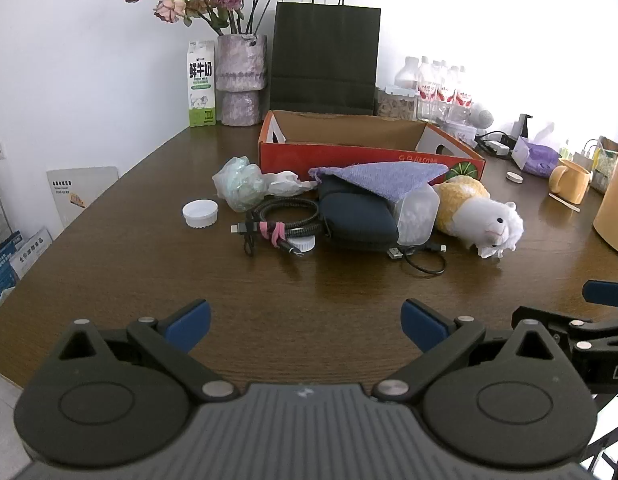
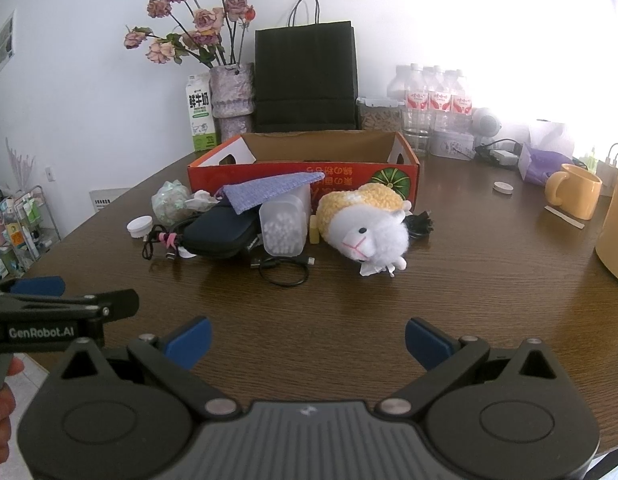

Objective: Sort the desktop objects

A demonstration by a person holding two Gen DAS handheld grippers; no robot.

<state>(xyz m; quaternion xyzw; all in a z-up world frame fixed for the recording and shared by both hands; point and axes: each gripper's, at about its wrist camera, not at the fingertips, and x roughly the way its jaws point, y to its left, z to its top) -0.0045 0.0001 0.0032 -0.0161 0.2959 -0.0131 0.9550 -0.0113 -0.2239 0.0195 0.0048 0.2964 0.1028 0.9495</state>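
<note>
1. While nothing is being gripped, the left claw (image 1: 305, 322) and right claw (image 2: 307, 340) are hovering released over the near bench (image 2: 449, 292), seemingly readying a first pick.
2. Farther on, clutter is lying heaped: cables (image 1: 281, 222), dark pouch (image 1: 357, 216), plush sheep (image 2: 365, 226).
3. Behind, the cardboard box (image 2: 305, 168) is waiting, likely as destination; its floor is staying hidden.

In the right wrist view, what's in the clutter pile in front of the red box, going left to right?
White lid → bundled cables → dark pouch → frosted plastic container → plush toy.
</note>
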